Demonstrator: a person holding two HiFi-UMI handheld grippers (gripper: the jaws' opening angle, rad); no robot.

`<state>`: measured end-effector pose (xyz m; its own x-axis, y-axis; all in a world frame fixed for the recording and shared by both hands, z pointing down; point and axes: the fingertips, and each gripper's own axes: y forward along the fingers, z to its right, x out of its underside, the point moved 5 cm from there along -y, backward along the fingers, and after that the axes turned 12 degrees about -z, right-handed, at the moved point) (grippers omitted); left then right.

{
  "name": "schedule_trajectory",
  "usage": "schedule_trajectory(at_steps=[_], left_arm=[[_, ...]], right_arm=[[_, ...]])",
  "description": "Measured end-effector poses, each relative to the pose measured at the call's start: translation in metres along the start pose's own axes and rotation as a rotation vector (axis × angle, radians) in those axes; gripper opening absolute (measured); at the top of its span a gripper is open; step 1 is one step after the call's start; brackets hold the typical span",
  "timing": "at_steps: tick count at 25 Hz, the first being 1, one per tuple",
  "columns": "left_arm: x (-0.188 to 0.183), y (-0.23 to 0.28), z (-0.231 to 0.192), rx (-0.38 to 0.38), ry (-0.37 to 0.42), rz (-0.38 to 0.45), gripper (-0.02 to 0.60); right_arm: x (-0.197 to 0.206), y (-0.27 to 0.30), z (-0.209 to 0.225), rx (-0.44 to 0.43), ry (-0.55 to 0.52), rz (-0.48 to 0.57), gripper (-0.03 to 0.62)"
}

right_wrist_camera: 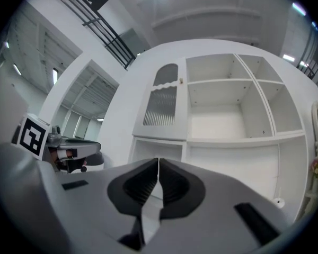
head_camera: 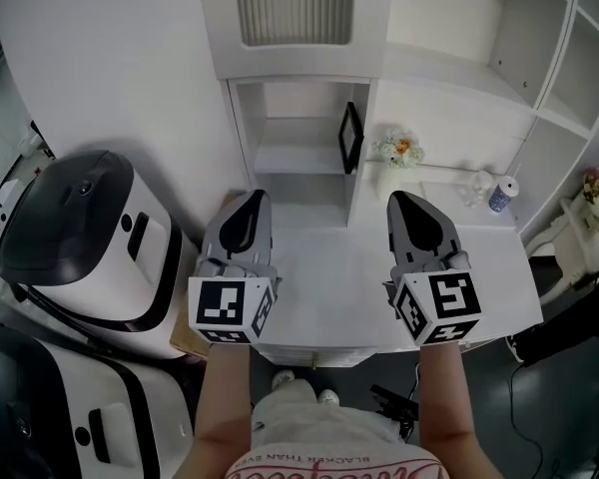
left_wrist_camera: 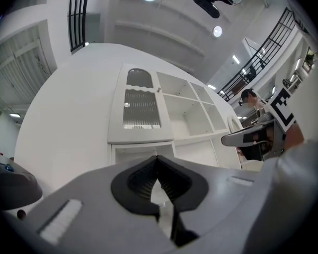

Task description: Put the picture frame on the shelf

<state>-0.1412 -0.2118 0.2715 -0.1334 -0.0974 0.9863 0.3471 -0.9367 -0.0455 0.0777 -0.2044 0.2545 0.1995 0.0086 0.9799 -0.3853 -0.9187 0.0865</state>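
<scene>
We hold the left gripper [head_camera: 254, 200] and right gripper [head_camera: 399, 200] pinched shut and empty, the picture frame [head_camera: 351, 136] standing upright on the shelf [head_camera: 290, 160] ahead, closer to our right.

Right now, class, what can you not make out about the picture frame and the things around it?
- Picture frame: head view, nearly edge-on, its face unseen.
- Blue-and-white container: head view, too small to identify.
- Slatted cabinet door: all views, hides what is inside.
</scene>
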Motion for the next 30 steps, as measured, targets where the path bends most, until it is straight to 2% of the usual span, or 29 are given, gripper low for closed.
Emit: schedule_trajectory(at_steps=[14,30], left_arm=[[-0.022,-0.008,-0.004,0.014,0.046,0.046,0.009],[-0.032,0.003,-0.022,0.051,0.058,0.073,0.009]], right_arm=[[-0.024,-0.017,-0.011,0.017,-0.043,0.085,0.008],[-0.036,-0.006,-0.015,0.067,-0.067,0.077,0.008]])
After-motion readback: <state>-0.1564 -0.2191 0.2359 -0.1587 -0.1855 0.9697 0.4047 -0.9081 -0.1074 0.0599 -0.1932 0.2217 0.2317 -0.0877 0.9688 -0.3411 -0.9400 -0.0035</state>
